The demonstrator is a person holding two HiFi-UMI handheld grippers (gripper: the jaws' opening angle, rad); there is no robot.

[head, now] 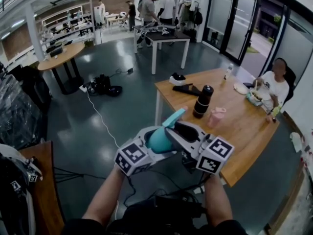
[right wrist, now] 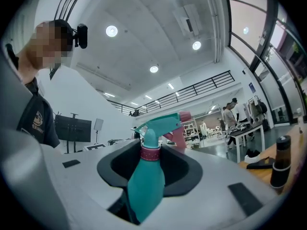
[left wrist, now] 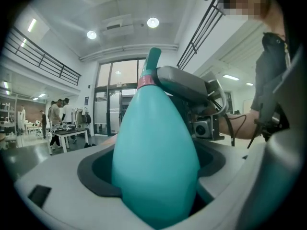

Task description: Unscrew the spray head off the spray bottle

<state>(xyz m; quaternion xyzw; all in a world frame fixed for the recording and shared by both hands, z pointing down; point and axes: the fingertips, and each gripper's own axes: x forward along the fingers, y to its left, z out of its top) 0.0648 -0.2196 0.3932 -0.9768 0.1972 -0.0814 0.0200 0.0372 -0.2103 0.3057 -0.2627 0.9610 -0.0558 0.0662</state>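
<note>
left gripper [head: 149, 146]: clamping the wide teal body of the spray bottle [head: 159, 140]; jaws pressing on both sides, body filling the whole gap
right gripper [head: 173, 131]: pinching the same bottle higher up, on the narrow neck just under the pink collar [right wrist: 149, 152]; jaws standing part-way closed, one on each side of the neck
bottle position: hanging in the air between the two grippers, in front of the person, over the dark floor; tilting up and away in the head view
spray head [head: 175, 117]: sitting on the neck above the collar, poking out past both grippers; trigger and nozzle showing side-on in the right gripper view
gripper layout: sitting close together, marker cubes nearly side by side and facing the head camera; right gripper's grey jaw showing against the neck in the left gripper view
arms: reaching forward from the bottom edge, one hand behind each gripper
background: wooden table [head: 244, 131] standing beyond on the right, carrying a black bottle [head: 203, 102] and a pink cup [head: 216, 116]; person [head: 274, 84] sitting at its far end; more people standing by a white table [head: 164, 40] farther back
</note>
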